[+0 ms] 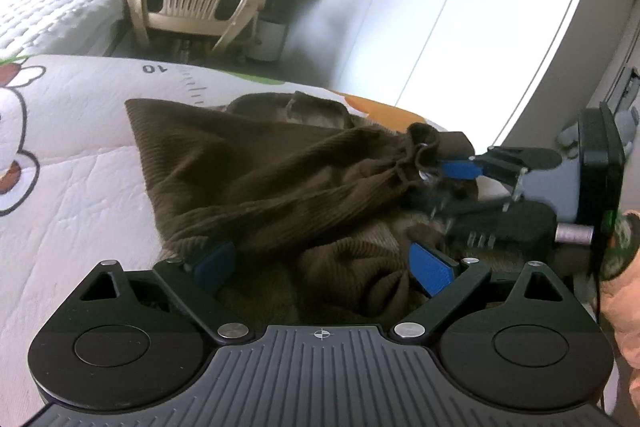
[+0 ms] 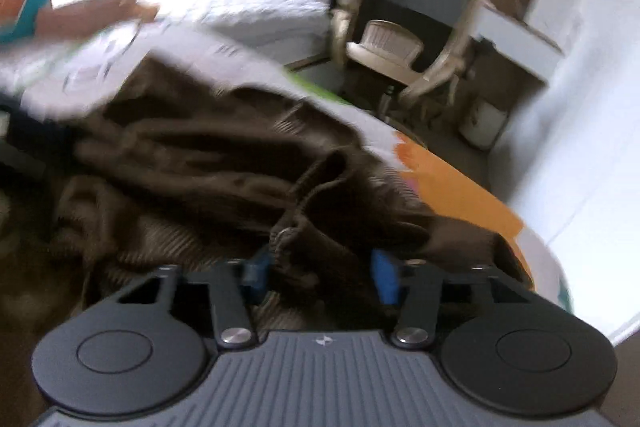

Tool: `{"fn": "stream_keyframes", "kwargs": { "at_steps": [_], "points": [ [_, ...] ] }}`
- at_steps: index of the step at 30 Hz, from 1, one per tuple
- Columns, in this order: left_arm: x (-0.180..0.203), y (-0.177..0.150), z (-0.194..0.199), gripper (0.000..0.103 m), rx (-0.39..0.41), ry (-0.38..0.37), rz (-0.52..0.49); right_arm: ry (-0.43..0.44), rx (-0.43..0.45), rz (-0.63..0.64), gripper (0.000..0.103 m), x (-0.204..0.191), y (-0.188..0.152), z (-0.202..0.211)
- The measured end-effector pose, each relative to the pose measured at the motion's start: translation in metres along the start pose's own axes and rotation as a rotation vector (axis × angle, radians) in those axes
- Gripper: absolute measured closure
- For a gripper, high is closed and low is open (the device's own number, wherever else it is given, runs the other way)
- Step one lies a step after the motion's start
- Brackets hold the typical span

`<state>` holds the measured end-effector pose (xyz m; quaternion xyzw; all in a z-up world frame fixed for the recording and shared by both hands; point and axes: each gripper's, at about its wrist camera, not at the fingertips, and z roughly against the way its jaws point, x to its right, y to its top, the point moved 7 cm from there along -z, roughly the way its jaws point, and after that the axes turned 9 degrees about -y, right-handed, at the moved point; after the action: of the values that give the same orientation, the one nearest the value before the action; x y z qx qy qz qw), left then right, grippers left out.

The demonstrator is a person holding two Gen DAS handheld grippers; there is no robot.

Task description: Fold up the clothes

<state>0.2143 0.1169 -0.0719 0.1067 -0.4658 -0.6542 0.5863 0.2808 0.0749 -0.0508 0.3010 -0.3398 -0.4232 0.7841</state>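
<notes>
Nearest us, left tongs [image 1: 322, 267] stood spread over soft, limp brown garment [image 1: 256, 171]; right tongs [image 1: 448, 183] pinched its drawstring waistband, our preferred hold.

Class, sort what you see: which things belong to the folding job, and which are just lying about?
Belongs to the job:
brown garment
left tool
right tool
patterned quilt

Just lying about:
beige chair
white blanket

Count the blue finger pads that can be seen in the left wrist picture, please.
3. Two blue rubber pads belong to the left gripper: one lower left, one lower right. A third is on the right gripper, holding the brown ribbed knit garment. Its partner is hidden.
</notes>
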Motion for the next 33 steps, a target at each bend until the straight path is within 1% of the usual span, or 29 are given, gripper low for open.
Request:
{"fn": "stream_keyframes", "kwargs": {
  "at_steps": [1, 4, 7, 8, 11, 13, 16, 18, 19, 20, 21, 23, 24, 25, 26, 27, 29, 31, 33],
  "points": [
    [0.000, -0.001, 0.002, 0.006, 0.001, -0.001, 0.001, -0.003, 0.016, -0.061, 0.076, 0.014, 0.005, 0.007],
    [-0.001, -0.002, 0.007, 0.005, 0.008, -0.012, 0.001, -0.024, 0.079, -0.222, 0.083, 0.050, 0.027, 0.029],
    [-0.001, 0.000, 0.009, 0.005, 0.023, -0.022, 0.015, -0.011, 0.145, -0.287, 0.085, 0.061, 0.060, 0.048],
    [-0.002, 0.002, 0.010, 0.005, 0.029, -0.023, 0.019, 0.001, 0.165, -0.298, 0.088, 0.059, 0.072, 0.053],
    [-0.003, 0.005, 0.016, 0.005, 0.048, -0.022, 0.021, 0.094, 0.204, -0.280, 0.090, 0.029, 0.108, 0.057],
    [-0.005, 0.006, 0.023, 0.005, 0.062, -0.019, 0.022, 0.170, 0.209, -0.253, 0.090, -0.006, 0.127, 0.052],
    [-0.010, 0.005, 0.034, 0.005, 0.076, -0.004, 0.028, 0.263, 0.189, -0.219, 0.090, -0.054, 0.142, 0.040],
    [-0.016, 0.004, 0.041, 0.005, 0.081, 0.013, 0.036, 0.298, 0.162, -0.203, 0.090, -0.078, 0.143, 0.032],
    [-0.020, 0.003, 0.044, 0.005, 0.083, 0.021, 0.040, 0.310, 0.148, -0.198, 0.086, -0.088, 0.143, 0.025],
    [-0.023, 0.001, 0.047, 0.005, 0.084, 0.030, 0.045, 0.312, 0.137, -0.193, 0.075, -0.092, 0.141, 0.023],
    [-0.027, 0.000, 0.049, 0.005, 0.085, 0.039, 0.051, 0.294, 0.133, -0.179, 0.069, -0.093, 0.139, 0.020],
    [-0.033, -0.001, 0.052, 0.005, 0.086, 0.050, 0.064, 0.220, 0.132, -0.117, 0.050, -0.091, 0.130, 0.015],
    [-0.034, -0.001, 0.053, 0.005, 0.085, 0.053, 0.068, 0.175, 0.129, -0.073, 0.045, -0.089, 0.124, 0.012],
    [-0.035, -0.001, 0.053, 0.005, 0.086, 0.054, 0.072, 0.129, 0.127, -0.029, 0.034, -0.086, 0.118, 0.008],
    [-0.036, -0.002, 0.053, 0.005, 0.086, 0.052, 0.074, 0.089, 0.117, 0.009, 0.027, -0.083, 0.109, 0.005],
    [-0.036, -0.002, 0.052, 0.005, 0.087, 0.048, 0.075, 0.063, 0.092, 0.030, 0.025, -0.077, 0.097, 0.001],
    [-0.035, -0.003, 0.050, 0.005, 0.084, 0.035, 0.075, 0.036, 0.028, 0.033, 0.021, -0.066, 0.075, -0.012],
    [-0.032, -0.004, 0.045, 0.005, 0.078, 0.025, 0.070, 0.010, -0.029, 0.002, 0.021, -0.053, 0.051, -0.025],
    [-0.029, -0.006, 0.043, 0.004, 0.076, 0.024, 0.063, -0.016, -0.064, -0.043, 0.021, -0.039, 0.033, -0.033]
  ]
}}
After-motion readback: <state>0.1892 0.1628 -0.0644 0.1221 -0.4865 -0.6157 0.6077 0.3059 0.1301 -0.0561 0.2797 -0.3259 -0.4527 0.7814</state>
